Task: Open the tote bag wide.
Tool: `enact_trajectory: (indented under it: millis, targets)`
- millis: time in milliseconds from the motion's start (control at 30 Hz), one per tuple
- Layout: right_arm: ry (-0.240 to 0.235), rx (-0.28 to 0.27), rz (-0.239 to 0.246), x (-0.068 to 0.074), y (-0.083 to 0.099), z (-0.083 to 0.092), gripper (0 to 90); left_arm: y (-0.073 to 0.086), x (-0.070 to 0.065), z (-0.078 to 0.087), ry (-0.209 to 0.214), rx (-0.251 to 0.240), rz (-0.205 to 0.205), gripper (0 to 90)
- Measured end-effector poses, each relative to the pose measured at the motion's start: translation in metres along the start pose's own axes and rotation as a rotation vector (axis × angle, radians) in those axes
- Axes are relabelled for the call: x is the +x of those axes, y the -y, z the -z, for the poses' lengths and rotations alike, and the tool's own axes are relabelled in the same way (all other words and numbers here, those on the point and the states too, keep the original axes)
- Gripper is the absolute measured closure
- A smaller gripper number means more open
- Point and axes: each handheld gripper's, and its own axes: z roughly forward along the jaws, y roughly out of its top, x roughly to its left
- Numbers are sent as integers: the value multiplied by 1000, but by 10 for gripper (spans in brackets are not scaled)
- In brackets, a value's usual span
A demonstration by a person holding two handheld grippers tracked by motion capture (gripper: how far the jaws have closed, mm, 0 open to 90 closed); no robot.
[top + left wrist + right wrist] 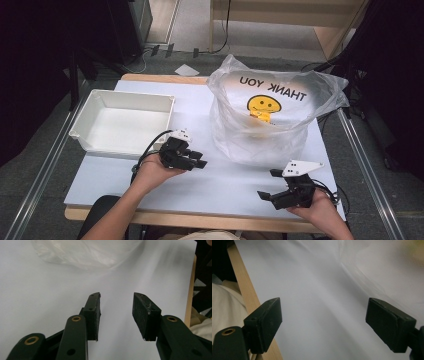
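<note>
Bench (210, 185): white top, wooden front edge.
Bag (270, 117): clear plastic, standing open at the far right (smiley print and "THANK YOU" seen reversed through it).
Tray (125, 122): white, far left, nothing visible in it.
Left tongs (192, 161): released, nothing between them; bag just beyond, to their right, nearer this hand.
Right tongs (267, 186): spread wide, grasping nothing; bag lies ahead.
Left gripper view: bag's (85, 253) crumpled base.
Right gripper view: bag's (387, 270) blurred side.

Thin glossy plastic bag (272, 120) is crinkling at upper right; matt white plastic tray (90, 112) is sitting upper left.
</note>
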Motion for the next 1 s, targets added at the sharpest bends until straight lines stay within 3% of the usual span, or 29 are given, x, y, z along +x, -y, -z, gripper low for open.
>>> enact_trajectory:
  millis: [100, 200, 433, 467, 567, 600, 1000]
  targets:
    - [-25, -2, -26, -4, 2, 3, 143, 0, 0, -1, -3, 23, 8, 551]
    - [-19, -6, -48, -7, 4, 7, 150, 0, 1, -3, -5, 24, 3, 517]
    - [-27, -1, -45, -7, 4, 7, 205, -1, 3, -3, -2, 10, 31, 469]
    - [-26, -7, -36, -8, 5, 8, 229, -1, 5, -4, 19, 11, 41, 464]
    - [-27, -6, -36, -9, 5, 10, 246, -1, 5, -5, 12, 14, 53, 435]
    - [-20, -18, -50, -12, 6, 15, 288, -1, 5, -5, 4, 21, 52, 429]
    - [17, -51, -124, -25, 8, 38, 374, -9, 5, -2, 9, 19, 64, 494]
